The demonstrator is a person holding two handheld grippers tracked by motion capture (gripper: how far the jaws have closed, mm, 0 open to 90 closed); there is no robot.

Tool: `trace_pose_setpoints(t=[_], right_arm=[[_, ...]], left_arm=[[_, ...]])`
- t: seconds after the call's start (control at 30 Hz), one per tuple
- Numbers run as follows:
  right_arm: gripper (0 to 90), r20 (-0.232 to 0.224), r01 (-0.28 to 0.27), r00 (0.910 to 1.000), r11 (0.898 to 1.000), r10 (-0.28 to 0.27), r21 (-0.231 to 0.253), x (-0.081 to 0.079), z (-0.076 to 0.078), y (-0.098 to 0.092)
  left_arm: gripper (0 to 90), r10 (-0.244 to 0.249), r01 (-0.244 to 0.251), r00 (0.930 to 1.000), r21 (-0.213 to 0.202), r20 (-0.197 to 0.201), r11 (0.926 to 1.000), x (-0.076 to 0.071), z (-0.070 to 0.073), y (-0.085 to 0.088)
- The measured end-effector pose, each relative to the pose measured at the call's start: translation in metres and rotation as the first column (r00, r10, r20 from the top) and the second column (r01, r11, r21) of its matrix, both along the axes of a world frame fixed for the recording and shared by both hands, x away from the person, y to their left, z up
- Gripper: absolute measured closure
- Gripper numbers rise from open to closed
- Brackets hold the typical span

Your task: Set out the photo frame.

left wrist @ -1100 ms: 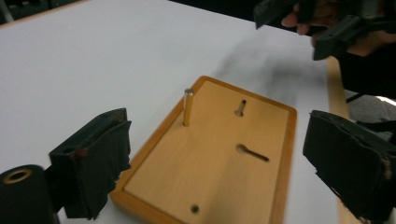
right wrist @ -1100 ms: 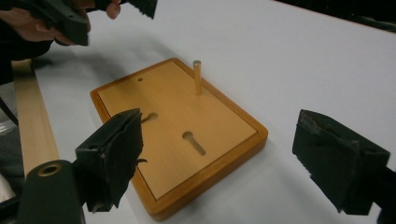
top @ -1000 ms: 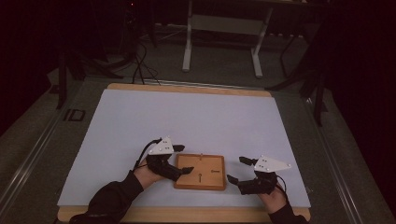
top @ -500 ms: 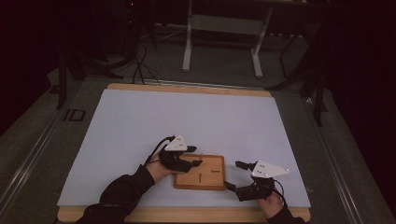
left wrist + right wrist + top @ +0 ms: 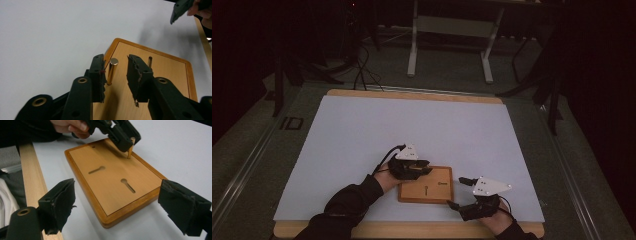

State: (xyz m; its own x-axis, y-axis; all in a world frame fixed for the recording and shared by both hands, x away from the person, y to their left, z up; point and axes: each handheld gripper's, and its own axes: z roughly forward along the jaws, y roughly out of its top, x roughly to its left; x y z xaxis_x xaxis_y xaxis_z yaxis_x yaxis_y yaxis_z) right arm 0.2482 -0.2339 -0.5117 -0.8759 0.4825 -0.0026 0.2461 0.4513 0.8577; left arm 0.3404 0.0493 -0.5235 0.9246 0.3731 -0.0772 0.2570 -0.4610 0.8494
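A wooden board (image 5: 432,192) lies near the table's front edge. A short brass pin (image 5: 112,70) stands upright in the board, and a thinner pin (image 5: 149,60) stands behind it. My left gripper (image 5: 115,62) is open around the brass pin, its left pad close beside it. From the right gripper view, the left gripper (image 5: 124,138) straddles the brass pin (image 5: 130,149) at the board's (image 5: 112,202) far corner. Two keyhole slots (image 5: 128,185) are cut into the board. My right gripper (image 5: 117,202) is wide open at the board's near corner, holding nothing.
The board rests on a white mat (image 5: 412,130) covering a wooden table (image 5: 412,94). The table's bare front edge (image 5: 32,175) runs beside the board. A metal stand (image 5: 449,30) and cables are on the dark floor beyond the table.
My left gripper has moved right, onto the board and around the brass pin. My right gripper has drawn back toward the table's front edge.
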Motion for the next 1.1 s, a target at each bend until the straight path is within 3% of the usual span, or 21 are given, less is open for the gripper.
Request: trace_pose_setpoints(t=[0.07, 0.23, 0.4, 0.67, 0.7, 0.9, 1.03, 1.1], right_arm=[[14.1, -0.004, -0.012, 0.9999, 1.0, 0.012, -0.002, 0.0, 0.0, 0.001], [12.3, 0.02, -0.026, 0.9995, 1.0, 0.026, -0.003, -0.004, 0.001, 0.003], [11.9, 0.026, -0.027, 0.9993, 1.0, 0.027, 0.0, -0.004, 0.001, 0.002], [13.9, 0.106, -0.031, 0.9935, 0.992, 0.043, -0.119, -0.011, 0.001, 0.008], [13.9, 0.106, -0.031, 0.9935, 0.992, 0.043, -0.119, -0.011, 0.001, 0.008], [23.1, 0.202, -0.042, 0.9751, 0.971, 0.091, -0.234, -0.026, 0.005, 0.014], [27.4, 0.276, -0.041, 0.9513, 0.943, 0.138, -0.331, -0.033, -0.001, 0.02], [28.9, 0.294, -0.037, 0.9425, 0.924, 0.16, -0.381, -0.034, -0.004, 0.023]], left_arm=[[69.5, 0.002, -0.002, 1.0, 0.004, 0.003, 1.0, 0.0, 0.0, -0.001], [81.3, -0.001, 0.001, 1.0, -0.003, -0.001, 1.0, 0.003, -0.001, -0.001], [83.0, -0.009, 0.009, 1.0, -0.005, -0.004, 1.0, 0.006, -0.001, 0.0], [83.6, -0.034, 0.034, 0.9984, -0.002, -0.044, 0.9994, 0.012, 0.0, 0.0], [83.6, -0.036, 0.036, 0.9967, -0.003, -0.072, 0.9993, 0.016, 0.001, 0.0], [83.7, -0.045, 0.044, 0.9897, -0.014, -0.136, 0.9989, 0.025, 0.002, 0.002], [83.6, -0.055, 0.051, 0.9858, -0.033, -0.159, 0.9982, 0.029, 0.001, 0.003], [83.6, -0.059, 0.054, 0.984, -0.037, -0.168, 0.9979, 0.031, 0.001, 0.003]])
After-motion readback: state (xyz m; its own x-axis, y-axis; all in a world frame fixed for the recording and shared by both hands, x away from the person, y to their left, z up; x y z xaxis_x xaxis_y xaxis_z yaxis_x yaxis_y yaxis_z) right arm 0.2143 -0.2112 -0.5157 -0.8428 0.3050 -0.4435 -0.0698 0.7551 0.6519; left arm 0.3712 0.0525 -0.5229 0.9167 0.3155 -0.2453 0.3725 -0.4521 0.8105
